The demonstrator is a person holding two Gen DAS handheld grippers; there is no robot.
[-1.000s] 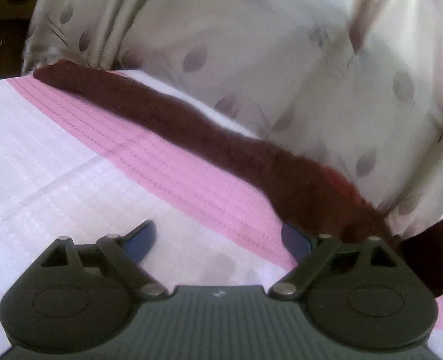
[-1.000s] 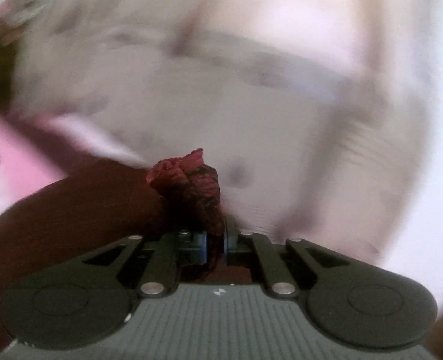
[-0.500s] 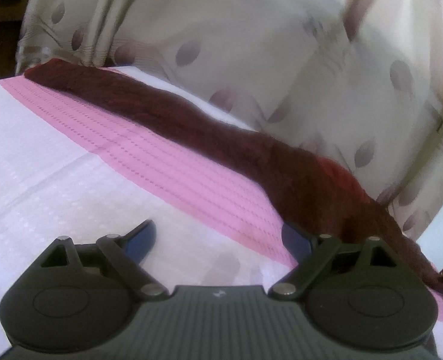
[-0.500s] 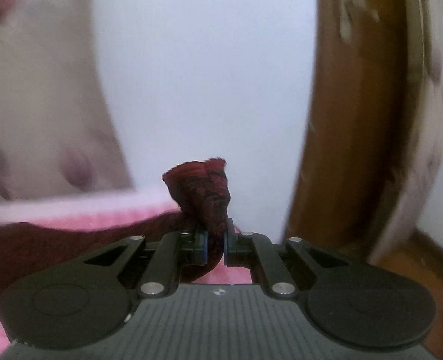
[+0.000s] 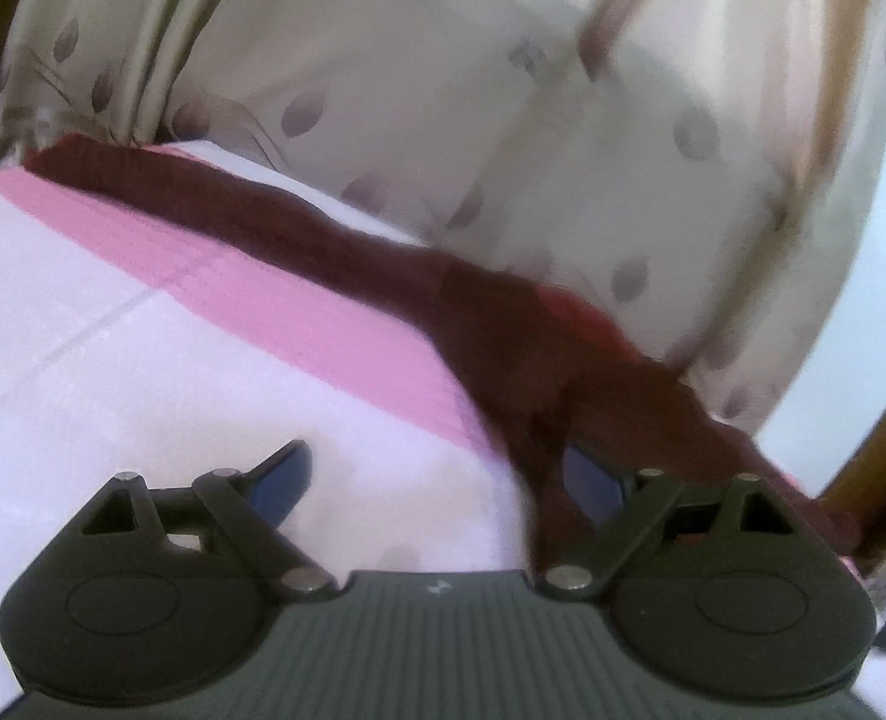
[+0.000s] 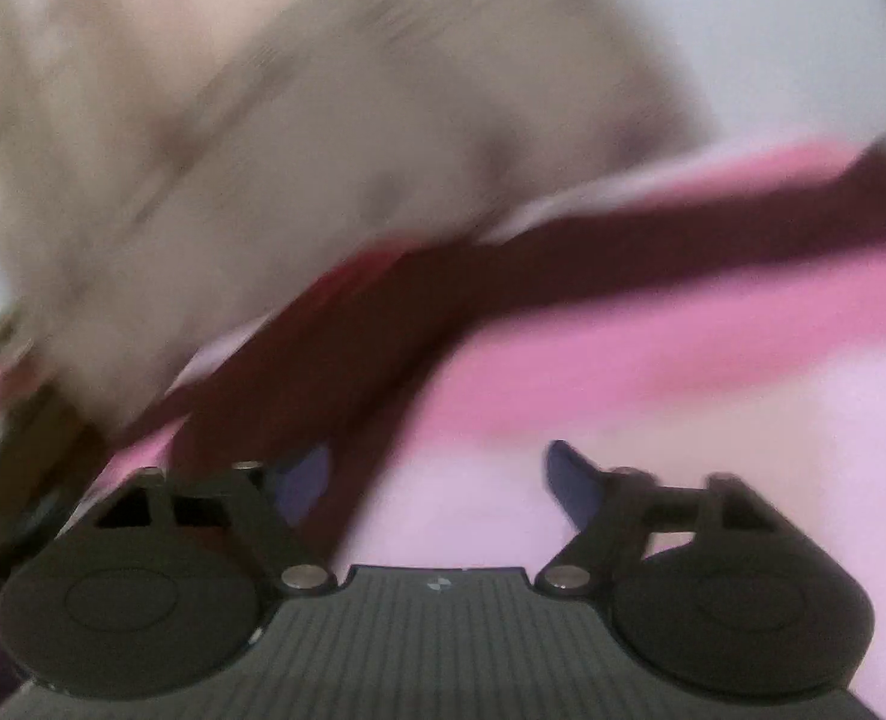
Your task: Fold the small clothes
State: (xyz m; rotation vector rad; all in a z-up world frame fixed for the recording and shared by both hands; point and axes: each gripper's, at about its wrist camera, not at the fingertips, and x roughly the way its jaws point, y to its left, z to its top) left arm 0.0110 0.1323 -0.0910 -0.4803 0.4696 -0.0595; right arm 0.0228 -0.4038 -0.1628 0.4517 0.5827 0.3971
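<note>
A long maroon knitted garment (image 5: 299, 240), fuzzy in texture, lies stretched in a narrow band along the far edge of a bed, on a sheet (image 5: 113, 372) of pale lilac with a broad pink stripe and faint woven lines. The left gripper (image 5: 437, 480) hangs just above the sheet with its blue-padded fingers spread wide and holding nothing; the garment's near end bunches and drops beside the right-hand finger (image 5: 590, 474). Behind the bed falls a cream curtain (image 5: 503, 90) printed with grey-mauve leaves, a detail sharp only in the left wrist view, which also shows a brown wooden post (image 5: 881, 450) at the right edge. The right wrist view is heavily blurred: the right gripper (image 6: 437, 474) is likewise spread apart and empty, the maroon band (image 6: 623, 264) running diagonally past its left-hand finger (image 6: 308, 474), whether touching it cannot be told.
</note>
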